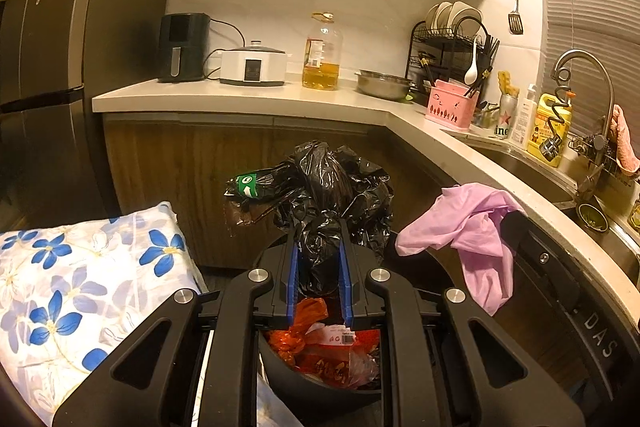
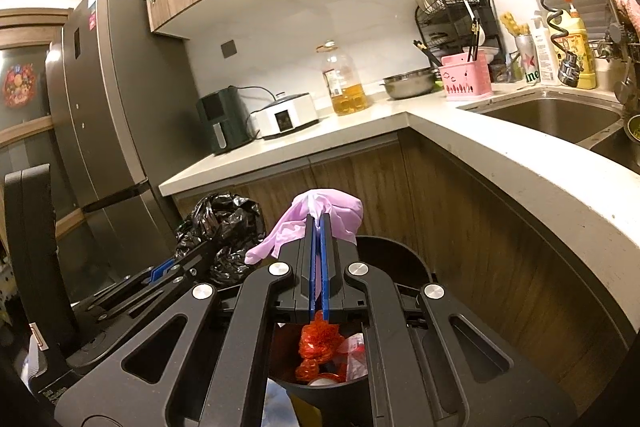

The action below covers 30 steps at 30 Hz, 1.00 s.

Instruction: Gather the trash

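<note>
We have the left gripper (image 1: 319, 247) clamped on a crumpled black bag (image 1: 324, 187) and the right gripper (image 2: 319, 227) on a pink bag (image 2: 320, 215), both light, soft film that should slip, so we would pinch bunched folds above the bin (image 2: 400, 259) at six o'clock.

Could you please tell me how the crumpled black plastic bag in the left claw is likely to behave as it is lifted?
The crumpled black plastic bag is probably floppy: it bunches and sags around the left claw. It is likely light, since a pinch on one fold holds it up. The glossy film may be slippery, so it could creep out of the narrow grip.
</note>
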Each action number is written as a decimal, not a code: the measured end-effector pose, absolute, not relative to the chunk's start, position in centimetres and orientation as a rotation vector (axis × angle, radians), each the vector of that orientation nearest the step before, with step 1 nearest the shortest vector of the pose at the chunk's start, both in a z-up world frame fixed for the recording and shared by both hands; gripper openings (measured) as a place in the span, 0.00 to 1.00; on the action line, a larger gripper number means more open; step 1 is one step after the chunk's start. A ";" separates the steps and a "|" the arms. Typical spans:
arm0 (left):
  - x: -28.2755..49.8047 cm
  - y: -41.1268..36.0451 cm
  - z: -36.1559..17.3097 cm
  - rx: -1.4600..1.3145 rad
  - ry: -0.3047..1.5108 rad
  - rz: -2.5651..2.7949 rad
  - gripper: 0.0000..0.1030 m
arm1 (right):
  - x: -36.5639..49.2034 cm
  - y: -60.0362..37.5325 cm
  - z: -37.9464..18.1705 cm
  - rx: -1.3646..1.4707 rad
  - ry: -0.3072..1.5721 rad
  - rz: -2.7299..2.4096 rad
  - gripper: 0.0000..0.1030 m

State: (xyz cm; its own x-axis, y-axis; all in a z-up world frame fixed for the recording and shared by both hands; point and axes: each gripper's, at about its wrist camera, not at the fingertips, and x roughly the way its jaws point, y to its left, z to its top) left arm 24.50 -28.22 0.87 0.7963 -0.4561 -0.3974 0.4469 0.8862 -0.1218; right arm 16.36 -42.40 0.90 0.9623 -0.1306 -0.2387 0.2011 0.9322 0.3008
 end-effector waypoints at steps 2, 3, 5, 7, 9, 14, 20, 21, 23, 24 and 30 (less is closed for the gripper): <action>24.7 -28.4 0.9 -0.019 0.435 -0.489 0.16 | 16.6 -42.5 0.8 0.330 0.222 -0.173 0.02; 24.8 -28.5 0.8 -0.016 0.436 -0.488 0.16 | 16.6 -42.4 0.8 0.332 0.223 -0.173 0.02; 25.0 -28.7 0.6 -0.014 0.443 -0.491 0.16 | 16.8 -42.5 0.8 0.335 0.223 -0.172 0.02; 25.1 -28.8 0.5 -0.009 0.447 -0.488 0.17 | 16.8 -42.5 0.8 0.337 0.224 -0.173 0.02; 25.3 -28.9 0.3 -0.006 0.453 -0.488 0.17 | 17.0 -42.6 0.8 0.336 0.227 -0.173 0.02; 25.8 -29.2 0.0 -0.006 0.469 -0.486 0.17 | 17.7 -42.9 0.7 0.339 0.235 -0.173 0.02; 26.1 -29.7 -0.4 0.007 0.476 -0.487 0.23 | 18.7 -43.4 0.4 0.348 0.253 -0.173 0.07; 26.2 -29.7 -0.5 0.009 0.479 -0.489 0.26 | 18.9 -43.5 0.4 0.350 0.258 -0.181 0.11; 26.4 -29.6 -0.7 0.005 0.485 -0.491 0.36 | 19.1 -43.9 0.3 0.361 0.261 -0.187 0.33; 26.5 -29.5 -0.7 0.001 0.487 -0.492 0.39 | 19.2 -44.1 0.2 0.369 0.261 -0.186 0.36; 26.7 -28.1 -1.0 -0.025 0.489 -0.453 0.61 | 18.7 -44.6 -0.4 0.379 0.274 -0.217 0.53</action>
State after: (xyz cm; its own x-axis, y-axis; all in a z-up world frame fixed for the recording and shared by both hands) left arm 26.72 -28.09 -1.01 0.7858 -0.4262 -0.4482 0.4145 0.9007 -0.1298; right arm 18.69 -44.62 -0.38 0.9405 -0.1564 -0.3018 0.2579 0.9067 0.3337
